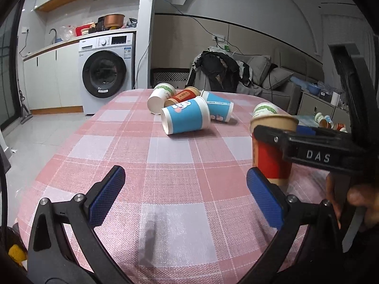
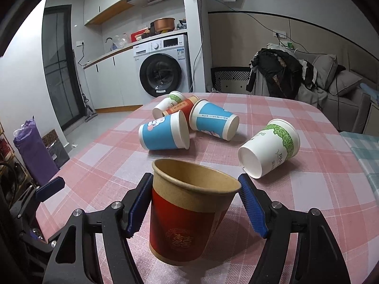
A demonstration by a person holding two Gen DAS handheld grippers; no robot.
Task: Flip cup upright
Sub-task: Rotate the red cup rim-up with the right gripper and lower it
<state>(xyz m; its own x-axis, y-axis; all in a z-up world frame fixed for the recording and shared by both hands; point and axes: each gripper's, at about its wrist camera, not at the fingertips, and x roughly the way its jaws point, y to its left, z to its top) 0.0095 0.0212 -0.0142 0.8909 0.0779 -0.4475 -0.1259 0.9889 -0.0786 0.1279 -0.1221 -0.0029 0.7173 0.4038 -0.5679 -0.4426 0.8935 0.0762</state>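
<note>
A red and kraft-brown paper cup [image 2: 187,215] stands upright on the pink checked tablecloth [image 2: 113,151], mouth up, between the blue pads of my right gripper [image 2: 195,207]. The left pad lies against its wall; the right pad stands a little off the rim, so the grip is unclear. The same cup [image 1: 272,151] shows at the right of the left wrist view, with the right gripper's black finger across it. My left gripper [image 1: 186,197] is open and empty, low over the tablecloth [image 1: 151,156].
Several paper cups lie on their sides further back: two blue ones [image 2: 165,133] [image 2: 214,123], a red one [image 2: 181,106], a white-and-green one [image 2: 167,103]. Another white-and-green cup [image 2: 270,151] lies to the right. A washing machine [image 2: 163,66] and a sofa stand beyond the table.
</note>
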